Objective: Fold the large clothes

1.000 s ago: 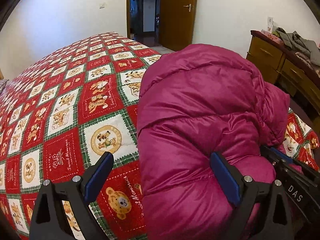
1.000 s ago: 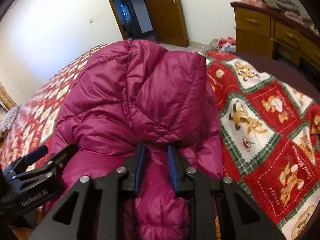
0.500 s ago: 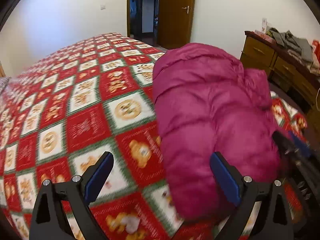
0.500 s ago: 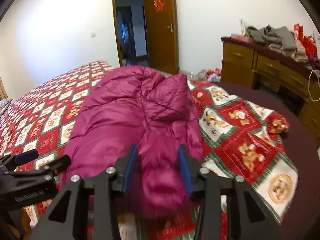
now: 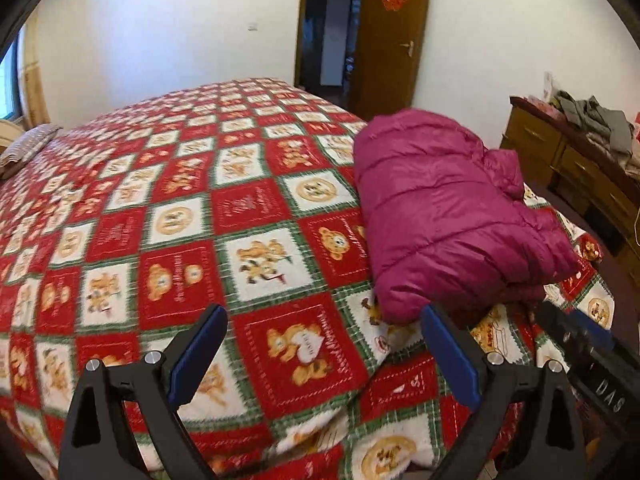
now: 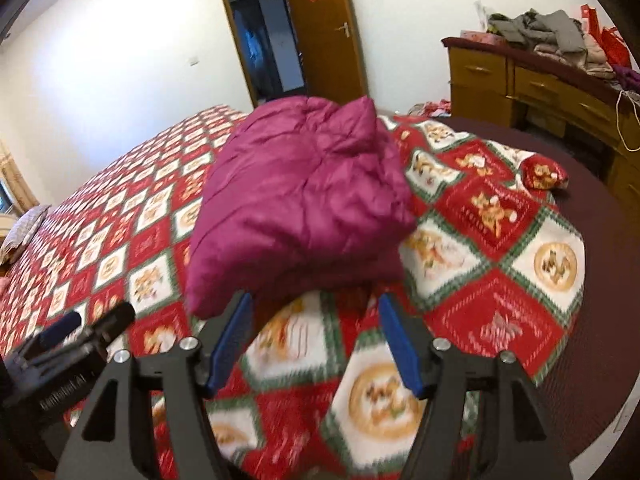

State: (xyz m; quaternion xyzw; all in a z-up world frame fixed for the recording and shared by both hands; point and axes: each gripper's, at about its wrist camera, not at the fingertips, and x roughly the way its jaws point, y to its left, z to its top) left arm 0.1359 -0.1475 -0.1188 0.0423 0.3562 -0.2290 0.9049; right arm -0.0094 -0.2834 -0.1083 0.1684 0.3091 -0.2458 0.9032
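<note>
A magenta puffer jacket point(image 5: 448, 208) lies folded into a compact bundle on the red patchwork bedspread point(image 5: 192, 216) near the bed's near right corner; it also shows in the right wrist view point(image 6: 304, 200). My left gripper point(image 5: 324, 344) is open and empty, held back from the bundle and to its left. My right gripper point(image 6: 314, 332) is open and empty, just in front of the bundle's near edge and apart from it. Each gripper appears at the edge of the other's view, the right one point(image 5: 580, 344) and the left one point(image 6: 76, 332).
A wooden dresser point(image 6: 532, 84) piled with clothes point(image 6: 540, 28) stands along the right wall. An open brown door point(image 6: 324, 36) is at the back. A pillow point(image 5: 28, 148) lies at the bed's far left. The bedspread's corner point(image 6: 544, 172) is rumpled on the dark mattress point(image 6: 592, 280).
My right gripper opened and let go of the jacket. Both grippers pulled back from the bundle, which now rests on the bed.
</note>
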